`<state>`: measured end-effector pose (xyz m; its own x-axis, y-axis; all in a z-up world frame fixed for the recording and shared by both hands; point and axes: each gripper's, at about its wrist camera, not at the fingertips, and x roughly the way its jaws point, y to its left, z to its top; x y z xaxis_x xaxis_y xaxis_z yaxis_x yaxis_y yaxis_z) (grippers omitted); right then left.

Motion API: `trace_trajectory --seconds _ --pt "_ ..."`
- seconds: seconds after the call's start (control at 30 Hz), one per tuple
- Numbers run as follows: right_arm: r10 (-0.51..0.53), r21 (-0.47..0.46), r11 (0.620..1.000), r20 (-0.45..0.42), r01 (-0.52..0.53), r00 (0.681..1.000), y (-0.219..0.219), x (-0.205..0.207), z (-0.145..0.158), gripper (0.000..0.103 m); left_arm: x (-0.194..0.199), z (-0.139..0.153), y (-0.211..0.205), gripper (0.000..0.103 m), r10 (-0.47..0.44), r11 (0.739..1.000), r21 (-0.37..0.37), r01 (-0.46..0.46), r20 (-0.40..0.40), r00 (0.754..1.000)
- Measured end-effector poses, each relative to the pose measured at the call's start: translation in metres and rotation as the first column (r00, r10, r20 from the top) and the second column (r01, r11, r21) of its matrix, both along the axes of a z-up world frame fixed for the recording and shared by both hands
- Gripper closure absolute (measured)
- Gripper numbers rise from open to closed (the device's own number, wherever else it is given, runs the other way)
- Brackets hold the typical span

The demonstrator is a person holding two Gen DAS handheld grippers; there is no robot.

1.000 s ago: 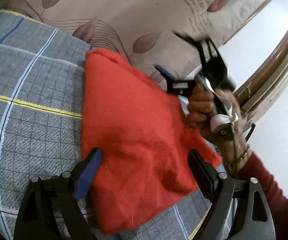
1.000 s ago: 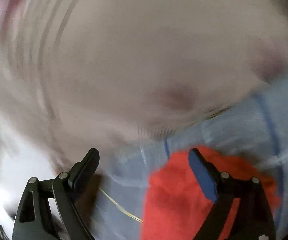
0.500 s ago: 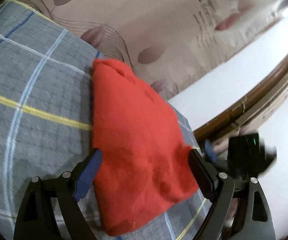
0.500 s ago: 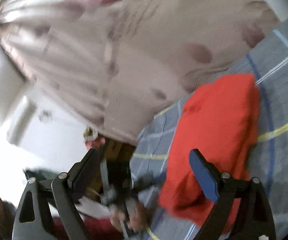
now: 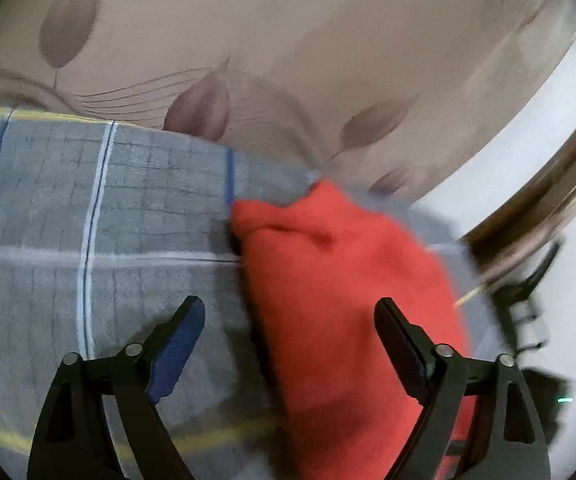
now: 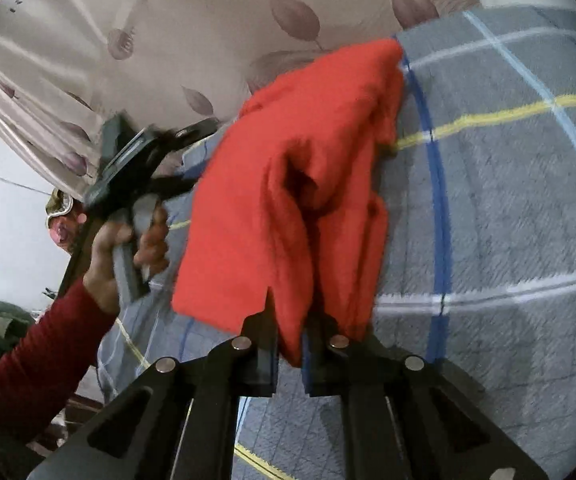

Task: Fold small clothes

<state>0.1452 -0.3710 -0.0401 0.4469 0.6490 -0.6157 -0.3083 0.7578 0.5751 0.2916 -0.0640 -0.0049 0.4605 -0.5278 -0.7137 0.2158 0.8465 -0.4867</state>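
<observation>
The red cloth (image 6: 284,184) lies on the grey checked blanket (image 6: 507,208). The right gripper (image 6: 289,336) has just closed its fingers on the cloth's edge. The left gripper (image 5: 289,336) has fingers wide apart, holding nothing.

Garment (image 6: 288,184) lies on checked blanket (image 6: 507,208), near its far edge. Leaf-print bedding (image 6: 216,32) behind both, 12 o'clock. Right gripper (image 6: 289,344) at garment's 6 o'clock corner, cloth between jaws. Left gripper (image 6: 144,160) at 9 o'clock of garment, hand (image 6: 128,240) just below it.
</observation>
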Motion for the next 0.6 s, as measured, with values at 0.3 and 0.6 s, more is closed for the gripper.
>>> trace_trajectory --seconds 0.3,0.6 --pt "0.001 0.054 0.999 -0.016 0.0 1.0 -0.006 -0.001 -0.002 0.093 0.086 -0.015 -0.025 0.054 -0.039 0.999 0.031 0.041 -0.064 0.997" --pt "-0.011 0.088 0.996 -0.026 0.013 1.0 -0.007 0.001 -0.003 0.092 0.1 0.041 0.015 0.063 0.158 0.985 0.043 -0.165 0.133 0.978"
